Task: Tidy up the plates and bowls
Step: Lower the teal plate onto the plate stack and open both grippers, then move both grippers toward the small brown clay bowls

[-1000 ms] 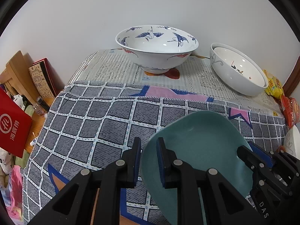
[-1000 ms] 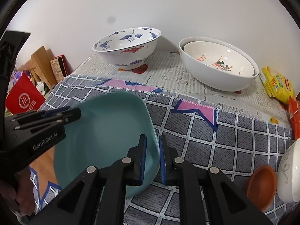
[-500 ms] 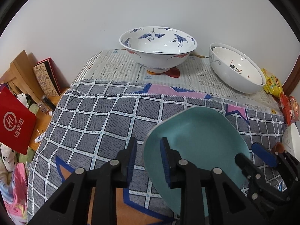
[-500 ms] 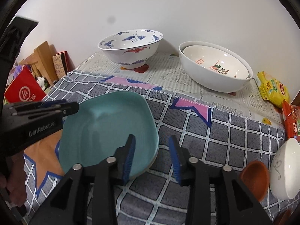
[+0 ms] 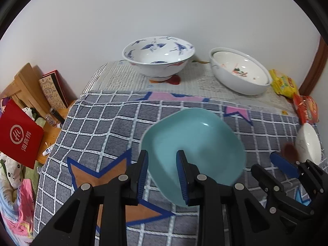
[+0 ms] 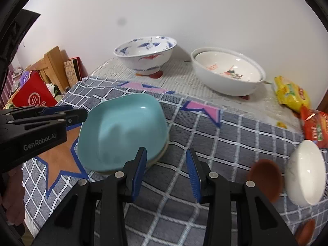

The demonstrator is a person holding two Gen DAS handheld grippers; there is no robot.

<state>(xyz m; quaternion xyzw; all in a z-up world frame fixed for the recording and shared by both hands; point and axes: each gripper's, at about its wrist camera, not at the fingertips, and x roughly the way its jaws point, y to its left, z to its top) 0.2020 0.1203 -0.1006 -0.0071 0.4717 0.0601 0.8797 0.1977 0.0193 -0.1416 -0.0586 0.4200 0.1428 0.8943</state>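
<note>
**Handling a glazed teal dish between 2 open grippers**

Resting on the checked cloth point(image 6: 235, 143), the teal dish point(image 6: 123, 131) looks like glazed ceramic: stiff, smooth, probably slippery, and likely to chip if it knocks another piece. I judge it moderately heavy for its shape. A pale rim shows under its near edge in the right wrist view, so it seems to sit on another plate, but I cannot tell for sure. The best hold is on the raised rim, 1 finger inside and 1 outside, because the curved wall gives no flat face.

The left gripper point(image 5: 162, 172) stands open, its jaws moderately apart on either side of the dish's edge at 6 o'clock, not pressing it. The right gripper point(image 6: 166, 170) is spread wide and holds nothing; the dish lies at its 10 o'clock, with the left finger just at the rim.

Both tools point forward and slightly down over the table. At 12 o'clock stands the blue-patterned bowl point(image 5: 158, 58), and at 1 o'clock the white nested bowls point(image 5: 239, 71). A small white bowl point(image 6: 305, 172) lies tilted at 3 o'clock beside a brown saucer point(image 6: 266, 180).
</note>
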